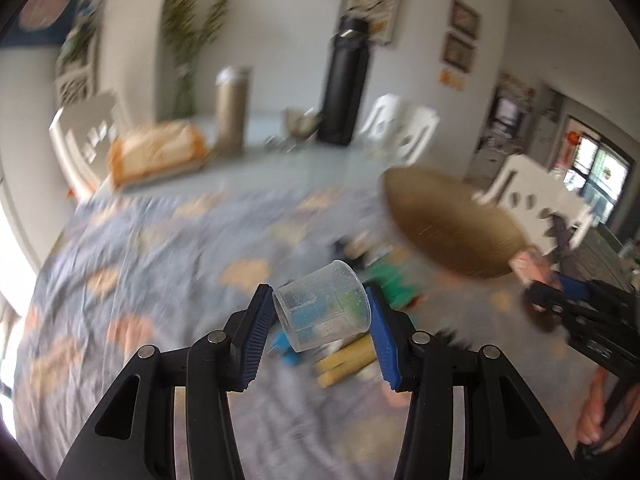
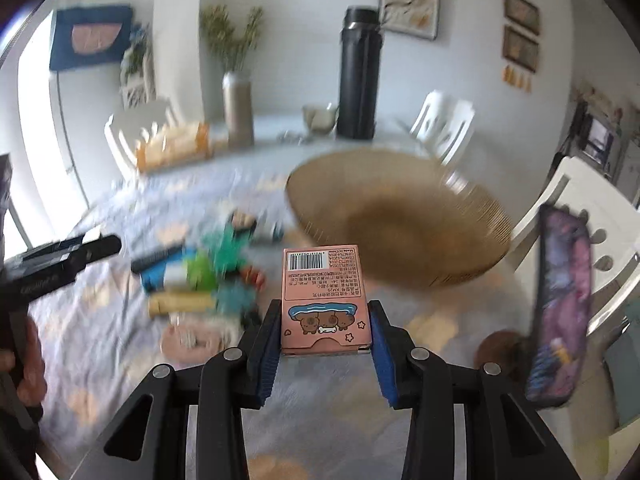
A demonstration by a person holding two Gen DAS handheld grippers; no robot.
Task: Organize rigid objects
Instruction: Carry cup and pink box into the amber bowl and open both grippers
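A clear beaker (image 1: 322,306) is clamped between the blue pads of the left gripper (image 1: 320,320); it is tilted, with printed scale marks on its wall, and is held above the cloth. A pink box (image 2: 322,300) is gripped by the right gripper (image 2: 324,332); a barcode and small print are seen at its top, cartoon animals near its lower edge.

In the right view, a blurred pile of toys (image 2: 208,276) lies at 10 o'clock from the box, with a yellow tube (image 2: 180,304) at its near edge. A golden woven bowl (image 2: 400,216) is seen at 1 o'clock.

The table is covered by a blue-grey cloth (image 1: 140,260) with orange patches. At 12 o'clock, on bare tabletop, stand a black flask (image 2: 360,76) and a vase (image 2: 238,108). White chairs (image 2: 444,124) and framed pictures (image 2: 520,30) are seen against white walls.
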